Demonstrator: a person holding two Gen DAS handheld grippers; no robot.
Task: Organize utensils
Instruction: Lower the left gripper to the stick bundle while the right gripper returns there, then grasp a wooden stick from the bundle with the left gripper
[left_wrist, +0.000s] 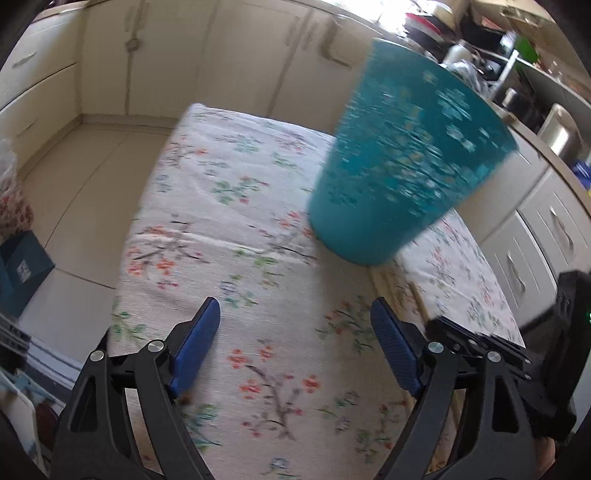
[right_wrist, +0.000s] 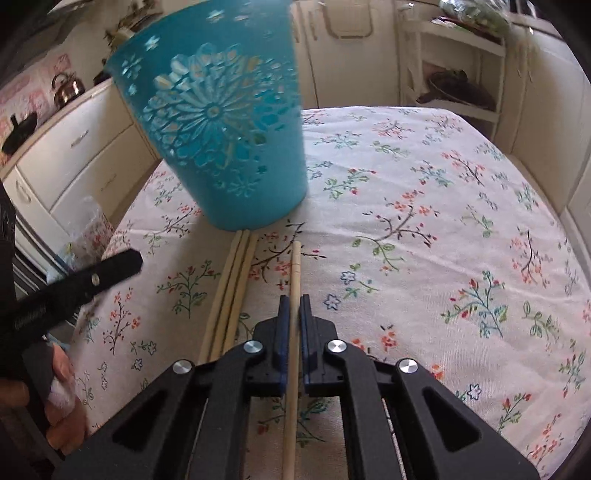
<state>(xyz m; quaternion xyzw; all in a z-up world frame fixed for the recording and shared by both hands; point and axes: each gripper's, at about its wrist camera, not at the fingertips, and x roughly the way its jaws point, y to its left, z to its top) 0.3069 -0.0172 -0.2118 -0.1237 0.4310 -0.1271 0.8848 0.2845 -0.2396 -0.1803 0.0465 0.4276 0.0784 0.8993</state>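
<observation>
Right wrist view: the right tongs (right_wrist: 294, 308) sit nearly closed, their blue ribbed pads pinching a slim, pale wooden chopstick (right_wrist: 294, 280) that runs straight toward twelve o'clock. Just at its ten o'clock lie three more chopsticks (right_wrist: 231, 288), side by side on the desk (right_wrist: 424, 229), which wears a soft white cloth printed with small flowers and twigs. Their far tips reach the base of a teal plastic basket (right_wrist: 221, 122), round, tapered and pierced with a lacy flower pattern; I cannot tell what is in it. Left wrist view: the left tongs (left_wrist: 295, 321) hang wide open above the cloth, gripping nothing, the basket blurred at their one o'clock. Cream cabinets (left_wrist: 155, 59) stand beyond.
</observation>
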